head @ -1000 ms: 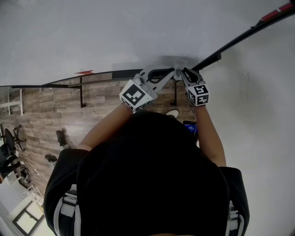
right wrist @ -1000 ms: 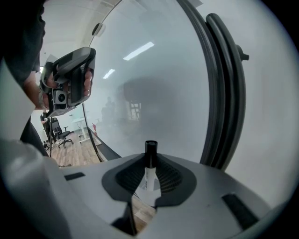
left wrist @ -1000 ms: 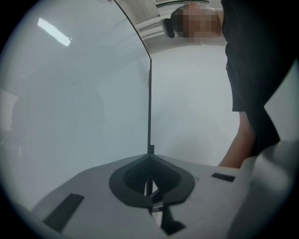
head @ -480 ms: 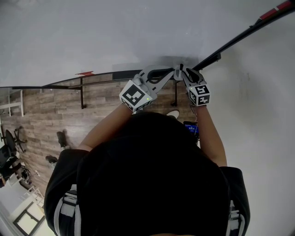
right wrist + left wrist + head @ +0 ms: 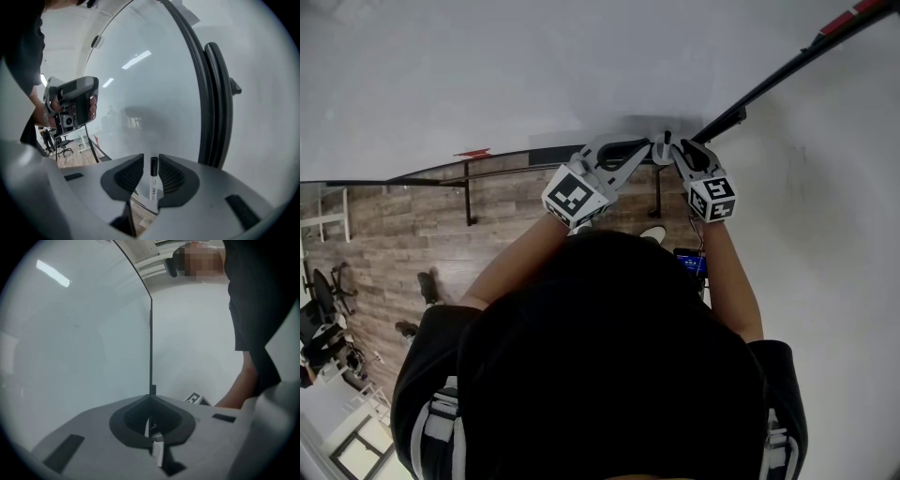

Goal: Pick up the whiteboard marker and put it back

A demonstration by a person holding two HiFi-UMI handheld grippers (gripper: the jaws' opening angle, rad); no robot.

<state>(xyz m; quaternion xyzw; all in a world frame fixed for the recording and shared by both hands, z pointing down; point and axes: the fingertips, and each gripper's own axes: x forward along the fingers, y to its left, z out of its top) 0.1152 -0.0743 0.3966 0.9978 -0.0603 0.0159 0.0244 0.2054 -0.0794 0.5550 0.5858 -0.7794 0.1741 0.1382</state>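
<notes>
White-bodied whiteboard marker (image 5: pixel 153 183) | lower centre of right gripper view, long axis upright, black cap up | between jaws of right hand-held gripper (image 5: pixel 151 159), just opening, pads clear of it | left hand-held gripper (image 5: pixel 150 404) closed, right nearer

Print on the whiteboard marker (image 5: pixel 153 180) is too small to read, a pale sliver (image 5: pixel 158 453) low in the left gripper view is unidentifiable, and the person's head (image 5: pixel 609 366) hides much of the wood floor (image 5: pixel 403 244).

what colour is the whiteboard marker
The whiteboard marker is white with a black end; clearest in the right gripper view.
</notes>
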